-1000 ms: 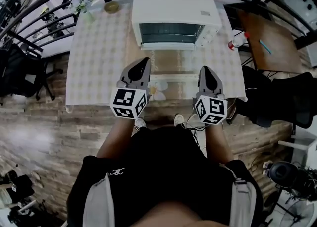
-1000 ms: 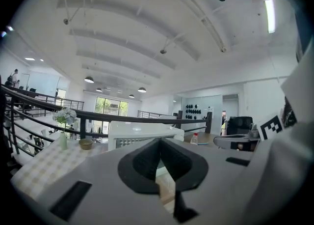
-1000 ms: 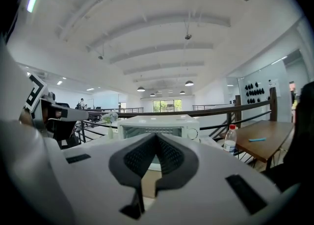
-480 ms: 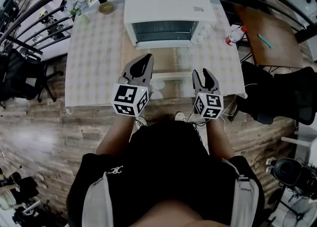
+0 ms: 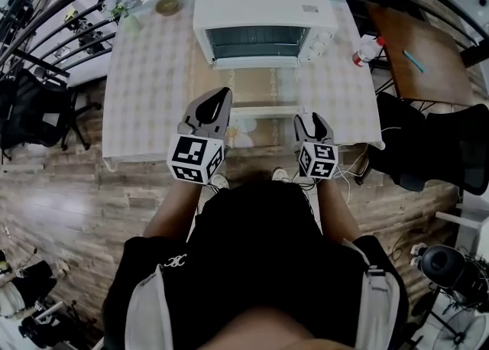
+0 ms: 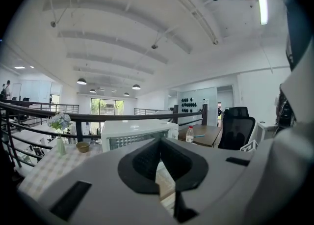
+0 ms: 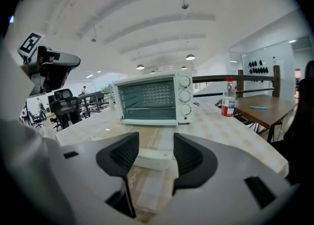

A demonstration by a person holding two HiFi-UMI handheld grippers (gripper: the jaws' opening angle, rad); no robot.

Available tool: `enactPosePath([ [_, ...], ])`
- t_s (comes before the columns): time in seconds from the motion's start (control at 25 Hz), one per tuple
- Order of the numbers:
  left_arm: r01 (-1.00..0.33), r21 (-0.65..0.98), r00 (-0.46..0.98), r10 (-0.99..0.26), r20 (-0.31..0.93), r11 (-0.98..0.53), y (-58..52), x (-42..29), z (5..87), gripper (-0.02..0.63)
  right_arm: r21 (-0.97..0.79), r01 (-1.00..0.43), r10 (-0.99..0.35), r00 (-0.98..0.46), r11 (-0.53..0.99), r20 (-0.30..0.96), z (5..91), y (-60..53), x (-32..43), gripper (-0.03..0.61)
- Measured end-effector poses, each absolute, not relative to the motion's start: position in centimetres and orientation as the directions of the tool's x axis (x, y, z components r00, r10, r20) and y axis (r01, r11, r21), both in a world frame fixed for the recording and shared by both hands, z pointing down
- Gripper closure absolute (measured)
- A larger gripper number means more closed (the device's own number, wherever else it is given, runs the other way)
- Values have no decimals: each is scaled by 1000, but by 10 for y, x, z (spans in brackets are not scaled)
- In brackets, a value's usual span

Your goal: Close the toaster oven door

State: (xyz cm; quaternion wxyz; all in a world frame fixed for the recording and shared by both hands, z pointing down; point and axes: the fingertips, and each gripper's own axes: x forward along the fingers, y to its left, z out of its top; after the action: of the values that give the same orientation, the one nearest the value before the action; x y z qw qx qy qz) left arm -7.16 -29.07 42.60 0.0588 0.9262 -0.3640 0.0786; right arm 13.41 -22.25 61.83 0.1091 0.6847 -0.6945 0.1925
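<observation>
A white toaster oven [image 5: 263, 4] stands at the far middle of the checked table [image 5: 145, 96]. Its glass door [image 5: 260, 85] lies folded down flat toward me, with the white handle [image 5: 263, 112] at the near edge. My right gripper [image 5: 312, 119] hovers at the handle's right end. Its jaws are opening, and in the right gripper view the handle [image 7: 154, 159] lies between the pads without touching them. My left gripper [image 5: 221, 96] is near the handle's left end, shut and empty. In the left gripper view its jaws [image 6: 159, 143] point at the oven [image 6: 137, 130].
A red-capped bottle [image 5: 365, 54] stands at the table's right edge, beside a brown desk [image 5: 412, 50]. A small bowl [image 5: 168, 6] and a vase of flowers [image 5: 126, 4] sit at the far left. A black chair [image 5: 451, 150] is at the right, and a railing runs behind.
The right gripper's jaws have gone from shut to wide apart at the door handle. The left gripper has hardly moved. The oven door stays folded down.
</observation>
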Motion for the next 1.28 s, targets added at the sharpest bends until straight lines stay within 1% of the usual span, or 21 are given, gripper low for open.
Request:
enactPosePath([
  [0.32,-685,30,714,-663,224,-728,-267,-81,442,598,-107,-994,-851,-52,-5,522,669,-218,133,362],
  [0.56,-703,45,699,-679,224,-710,-264,-87,441,598,-142,-989,-815,-46,-45,578,703,-225,132,362],
  [0.8,-710,55,693,-682,232,-703,-261,-88,445,598,-223,-969,-806,-43,-111,591,716,-240,137,365],
  [0.88,-711,54,691,-683,235,-701,-260,-88,445,598,-238,-965,-804,-52,-113,592,718,-243,137,370],
  [1.0,-719,57,683,-689,242,-693,-261,-92,447,598,-226,-969,-803,-54,-102,593,721,-243,137,367],
  [1.08,-725,60,677,-694,246,-686,-261,-95,448,598,-216,-972,-802,-53,-95,594,721,-242,135,383],
  [1.28,-736,60,666,-705,243,-674,-261,-101,447,598,-178,-982,-797,-54,-68,601,722,-241,132,393],
])
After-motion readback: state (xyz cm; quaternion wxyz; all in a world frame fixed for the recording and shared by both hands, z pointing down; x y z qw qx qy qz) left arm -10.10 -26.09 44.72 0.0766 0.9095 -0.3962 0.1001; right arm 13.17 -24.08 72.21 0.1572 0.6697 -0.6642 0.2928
